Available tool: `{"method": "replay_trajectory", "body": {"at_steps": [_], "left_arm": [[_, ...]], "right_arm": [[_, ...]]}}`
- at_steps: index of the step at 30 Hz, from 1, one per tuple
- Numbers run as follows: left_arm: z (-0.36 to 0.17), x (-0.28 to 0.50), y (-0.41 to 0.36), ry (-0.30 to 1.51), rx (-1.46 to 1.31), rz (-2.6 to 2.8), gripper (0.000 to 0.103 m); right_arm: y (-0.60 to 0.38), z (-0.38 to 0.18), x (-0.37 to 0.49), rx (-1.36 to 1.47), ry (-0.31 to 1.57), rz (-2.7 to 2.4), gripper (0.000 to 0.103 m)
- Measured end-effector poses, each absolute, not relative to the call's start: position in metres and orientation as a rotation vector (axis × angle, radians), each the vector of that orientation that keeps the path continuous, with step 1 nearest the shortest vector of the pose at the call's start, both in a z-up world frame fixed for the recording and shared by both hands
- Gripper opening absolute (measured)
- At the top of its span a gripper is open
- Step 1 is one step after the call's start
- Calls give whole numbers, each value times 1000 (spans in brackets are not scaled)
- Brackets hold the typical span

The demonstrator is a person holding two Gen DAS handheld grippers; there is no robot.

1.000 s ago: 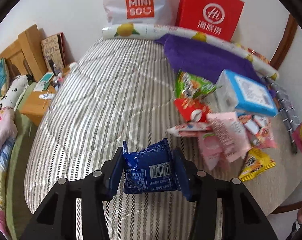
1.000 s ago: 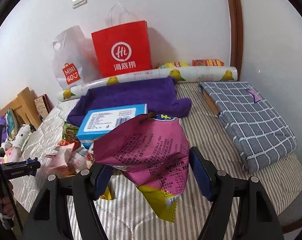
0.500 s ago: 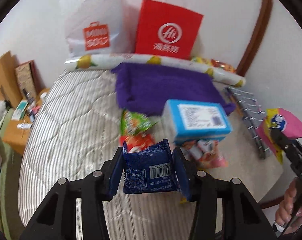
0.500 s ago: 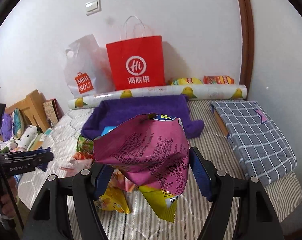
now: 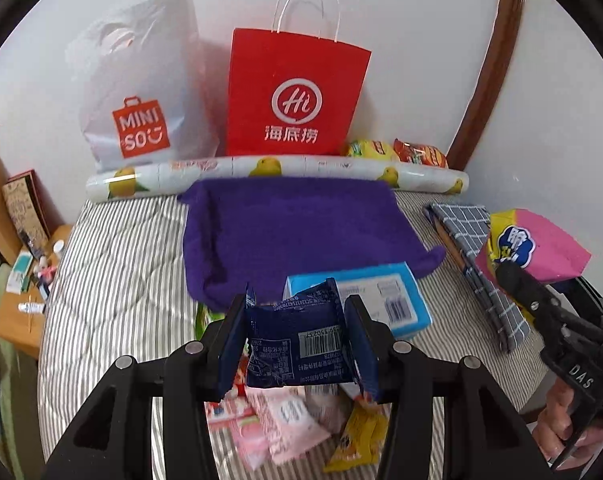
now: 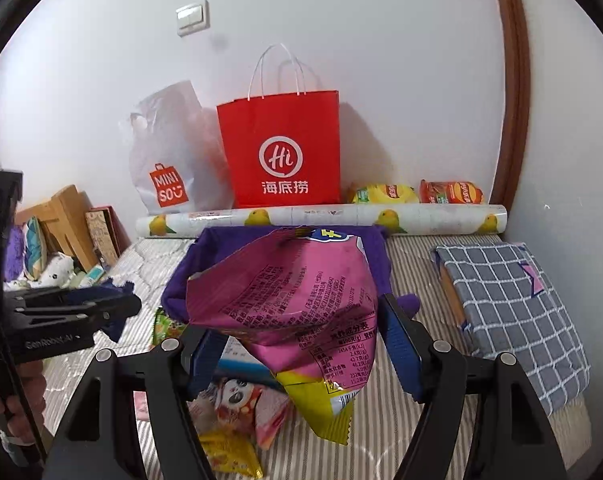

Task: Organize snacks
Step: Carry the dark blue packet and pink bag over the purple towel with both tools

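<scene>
My left gripper [image 5: 297, 344] is shut on a dark blue snack packet [image 5: 297, 348], held above the striped bed. My right gripper [image 6: 301, 344] is shut on a pink and yellow chip bag [image 6: 293, 304], which also shows in the left wrist view [image 5: 537, 248] at the right. A red paper bag [image 5: 297, 92] and a white MINISO plastic bag [image 5: 141, 92] stand against the wall. A purple cloth [image 5: 297, 232] lies in front of them. A blue box [image 5: 385, 296] and several loose snack packets [image 5: 285, 420] lie under my grippers.
A lemon-print roll [image 5: 277, 172] lies along the wall with two chip bags [image 6: 417, 194] behind it. A checked grey bundle [image 6: 513, 300] sits at the right. A wooden bedside table [image 5: 25, 284] with small items stands left of the bed.
Both grippers have risen and tilted toward the wall, so the bags look nearer and more centred. Each still holds its packet.
</scene>
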State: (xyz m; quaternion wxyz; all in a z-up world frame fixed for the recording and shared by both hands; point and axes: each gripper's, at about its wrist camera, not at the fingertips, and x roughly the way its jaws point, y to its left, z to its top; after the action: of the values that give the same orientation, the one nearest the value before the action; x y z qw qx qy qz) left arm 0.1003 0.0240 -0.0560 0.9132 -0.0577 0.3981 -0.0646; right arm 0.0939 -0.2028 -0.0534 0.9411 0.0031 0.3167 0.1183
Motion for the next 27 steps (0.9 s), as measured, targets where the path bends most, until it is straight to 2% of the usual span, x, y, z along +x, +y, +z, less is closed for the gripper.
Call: {"method": "replay_trajectory", "body": {"at_steps": [27], "left_arm": [[-42, 220, 22, 812, -50, -168, 46]], "right_arm": [[-191, -44, 223, 30, 643, 294, 72]]}}
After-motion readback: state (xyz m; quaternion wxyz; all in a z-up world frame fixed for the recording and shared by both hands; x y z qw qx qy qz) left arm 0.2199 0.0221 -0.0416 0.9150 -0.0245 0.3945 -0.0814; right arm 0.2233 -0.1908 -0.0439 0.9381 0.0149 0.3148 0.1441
